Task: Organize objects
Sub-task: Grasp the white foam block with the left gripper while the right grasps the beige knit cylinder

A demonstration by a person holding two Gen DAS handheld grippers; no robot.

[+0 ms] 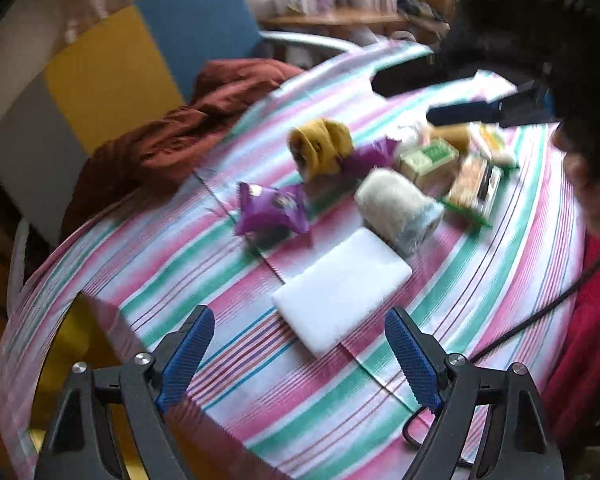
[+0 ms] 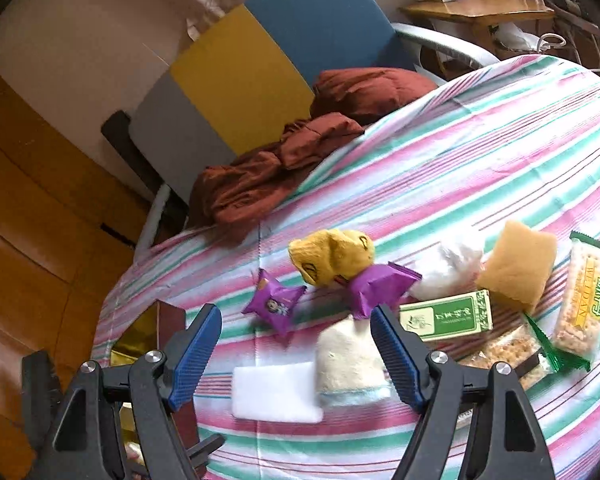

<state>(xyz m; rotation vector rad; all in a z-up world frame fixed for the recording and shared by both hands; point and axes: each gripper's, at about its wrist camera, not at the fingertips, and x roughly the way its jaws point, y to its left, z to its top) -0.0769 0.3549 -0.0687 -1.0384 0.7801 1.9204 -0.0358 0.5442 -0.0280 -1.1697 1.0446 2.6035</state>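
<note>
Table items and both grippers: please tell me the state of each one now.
left gripper: open, empty
right gripper: open, empty
white pad: lying flat
rolled towel: on its side
green box: closed, flat
purple snack packets: sealed
cracker pack: sealed

pad (image 2: 276, 394) touching towel roll (image 2: 348, 360), snack packets (image 2: 274, 306) behind

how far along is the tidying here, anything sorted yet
Nothing looks sorted yet. The purple snack packets, yellow rolled cloth, green box, cracker packs, sponge, white pad and rolled towel lie loosely scattered on the striped tablecloth. Nothing is in hand: the left hand-held gripper and right hand-held gripper are both open and empty. All the organizing is left.
</note>
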